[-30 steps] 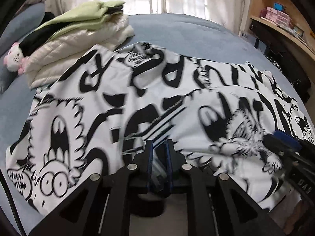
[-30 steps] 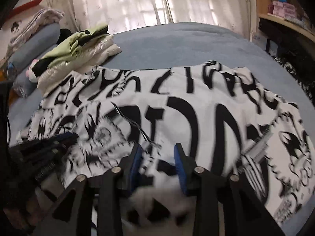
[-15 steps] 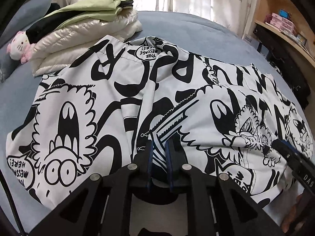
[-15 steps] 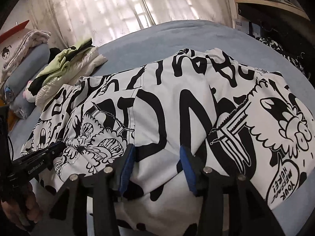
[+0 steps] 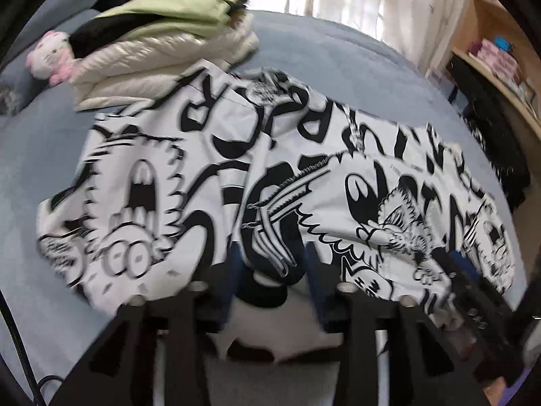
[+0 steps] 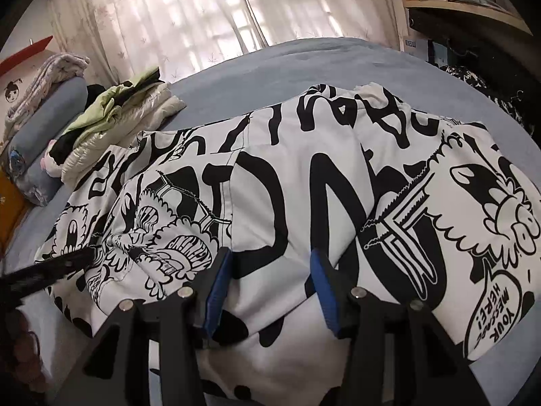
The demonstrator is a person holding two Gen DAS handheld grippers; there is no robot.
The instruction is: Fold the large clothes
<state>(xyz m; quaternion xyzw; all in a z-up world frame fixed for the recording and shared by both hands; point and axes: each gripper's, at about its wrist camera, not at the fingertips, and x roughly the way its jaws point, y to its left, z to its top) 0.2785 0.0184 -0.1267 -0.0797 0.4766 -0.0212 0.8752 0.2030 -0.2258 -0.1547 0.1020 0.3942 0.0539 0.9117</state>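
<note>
A large white garment (image 5: 304, 169) with black cartoon print lies folded across the blue bed (image 5: 338, 50). My left gripper (image 5: 272, 264) hovers at the garment's near edge. Its jaws are opening, with a dark fold of the cloth loose between the blue pads. In the right wrist view the same garment (image 6: 304, 186) spreads over the bed (image 6: 304, 64). My right gripper (image 6: 268, 267) is open over the garment's near hem, with cloth lying between the fingers and no pinch. Each gripper shows in the other's view: the right gripper (image 5: 463, 270) and the left gripper (image 6: 67, 264).
A stack of folded clothes (image 5: 162, 40), green on cream, sits at the bed's far left, also in the right wrist view (image 6: 128, 115). A pink-and-white plush toy (image 5: 50, 57) and a blue pillow (image 6: 44, 128) lie beside it. Wooden shelves (image 5: 500, 57) stand at the right.
My left jaws were shut on a fold of the garment and now stand apart; that gripper has lifted and pulled back. My right gripper widened slightly, rolled, then held still.
</note>
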